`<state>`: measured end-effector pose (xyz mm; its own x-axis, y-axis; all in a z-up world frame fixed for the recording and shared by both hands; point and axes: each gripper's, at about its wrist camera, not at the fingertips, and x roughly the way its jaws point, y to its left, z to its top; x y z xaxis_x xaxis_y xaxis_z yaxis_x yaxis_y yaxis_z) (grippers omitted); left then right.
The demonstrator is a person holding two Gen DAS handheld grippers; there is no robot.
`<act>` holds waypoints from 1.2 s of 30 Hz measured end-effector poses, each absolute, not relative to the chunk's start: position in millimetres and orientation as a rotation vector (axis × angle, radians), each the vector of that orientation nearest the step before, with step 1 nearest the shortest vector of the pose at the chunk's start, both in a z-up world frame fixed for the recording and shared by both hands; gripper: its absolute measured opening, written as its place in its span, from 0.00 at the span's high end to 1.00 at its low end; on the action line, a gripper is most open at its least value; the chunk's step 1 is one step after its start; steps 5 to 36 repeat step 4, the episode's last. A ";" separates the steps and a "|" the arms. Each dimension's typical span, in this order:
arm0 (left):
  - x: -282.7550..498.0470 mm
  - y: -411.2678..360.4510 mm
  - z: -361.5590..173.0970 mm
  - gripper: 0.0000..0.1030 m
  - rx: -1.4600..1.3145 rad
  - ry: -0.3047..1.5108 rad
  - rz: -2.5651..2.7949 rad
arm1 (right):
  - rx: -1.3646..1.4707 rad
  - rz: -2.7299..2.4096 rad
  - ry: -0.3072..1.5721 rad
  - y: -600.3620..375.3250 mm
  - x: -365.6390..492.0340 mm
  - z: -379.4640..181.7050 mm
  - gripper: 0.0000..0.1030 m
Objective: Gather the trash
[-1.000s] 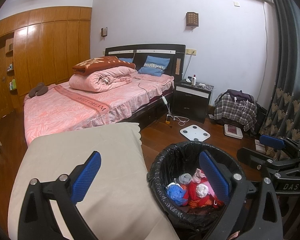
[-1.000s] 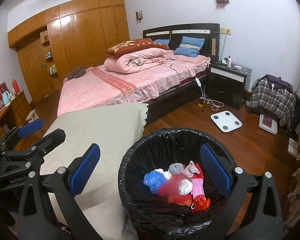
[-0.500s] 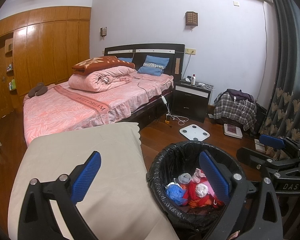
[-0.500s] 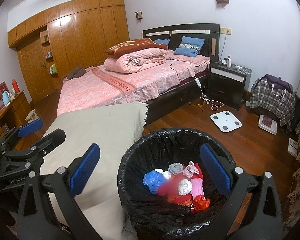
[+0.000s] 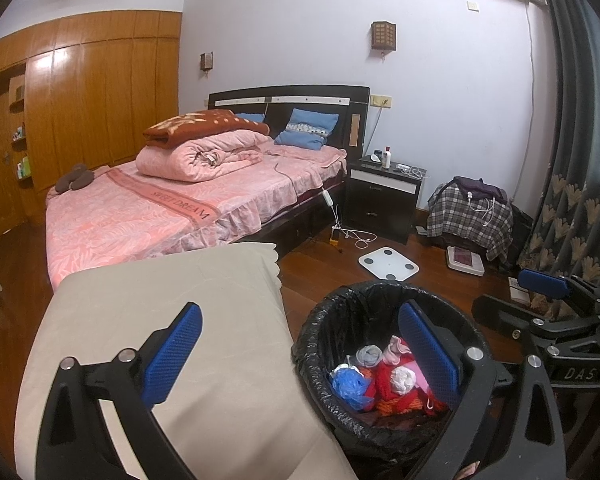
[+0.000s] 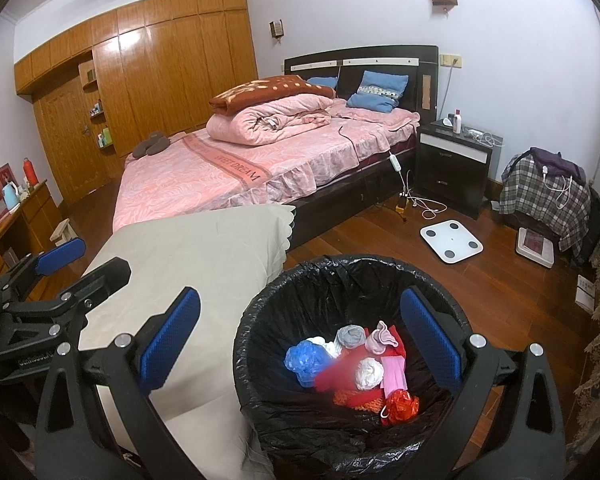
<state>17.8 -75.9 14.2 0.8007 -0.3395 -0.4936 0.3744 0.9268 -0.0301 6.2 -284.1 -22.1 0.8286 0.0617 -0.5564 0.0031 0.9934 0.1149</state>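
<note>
A black-lined trash bin (image 5: 332,320) stands on the wood floor beside a beige-covered table; it also shows in the right wrist view (image 6: 312,280). Inside lies crumpled trash (image 6: 352,364): blue, white, grey, pink and red pieces, also seen in the left wrist view (image 5: 380,376). My left gripper (image 5: 300,352) is open and empty, over the table edge and the bin's left rim. My right gripper (image 6: 300,344) is open and empty above the bin. Each gripper shows in the other's view, the right one (image 5: 548,292) and the left one (image 6: 56,264).
A beige-covered table (image 6: 188,256) lies left of the bin. Behind it is a pink bed (image 6: 260,164) with folded quilts. A nightstand (image 6: 452,164), a white scale (image 6: 451,241), cables and a plaid-covered pile (image 6: 548,196) sit on the floor at the right. Curtains (image 5: 572,200) hang at far right.
</note>
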 end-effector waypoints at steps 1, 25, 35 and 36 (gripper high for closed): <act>17.6 -76.0 14.4 0.06 0.072 0.516 -0.382 | 0.112 0.032 0.594 -283.8 6.1 -22.0 0.05; 17.1 -76.2 13.8 0.06 0.071 0.515 -0.383 | 0.111 0.032 0.594 -283.8 6.2 -21.9 0.05; 17.1 -76.2 13.8 0.06 0.071 0.515 -0.383 | 0.111 0.032 0.594 -283.8 6.2 -21.9 0.05; 17.1 -76.2 13.8 0.06 0.071 0.515 -0.383 | 0.111 0.032 0.594 -283.8 6.2 -21.9 0.05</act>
